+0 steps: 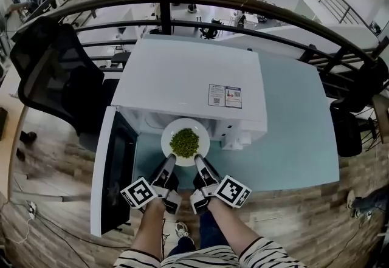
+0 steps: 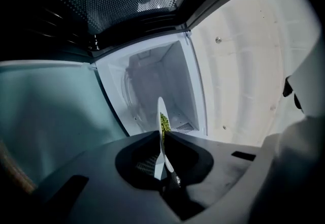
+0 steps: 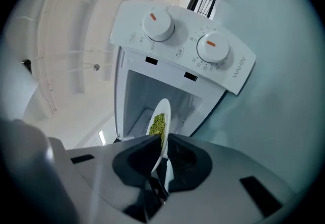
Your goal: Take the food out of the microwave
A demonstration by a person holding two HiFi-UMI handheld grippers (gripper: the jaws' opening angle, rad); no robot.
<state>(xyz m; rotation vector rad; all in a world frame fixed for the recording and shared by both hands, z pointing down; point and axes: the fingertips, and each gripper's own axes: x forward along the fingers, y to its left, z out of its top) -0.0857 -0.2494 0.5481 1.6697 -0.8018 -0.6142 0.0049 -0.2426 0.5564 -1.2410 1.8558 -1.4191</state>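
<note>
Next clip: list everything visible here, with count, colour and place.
microwave: 1, white, on the table
door: 1, white frame with dark window, swung open at left
knobs: 2, white with orange marks, front panel
plate: 1, white, at the microwave's opening
food: 1 heap, green, on the plate
table: 1, light blue
office chair: 1, black, left of the table
railing: 1, black, behind the table
floor: wood
left gripper: 1, black, shut on the plate's rim
right gripper: 1, black, shut on the plate's rim
arms: 2, striped sleeves, bottom edge
</note>
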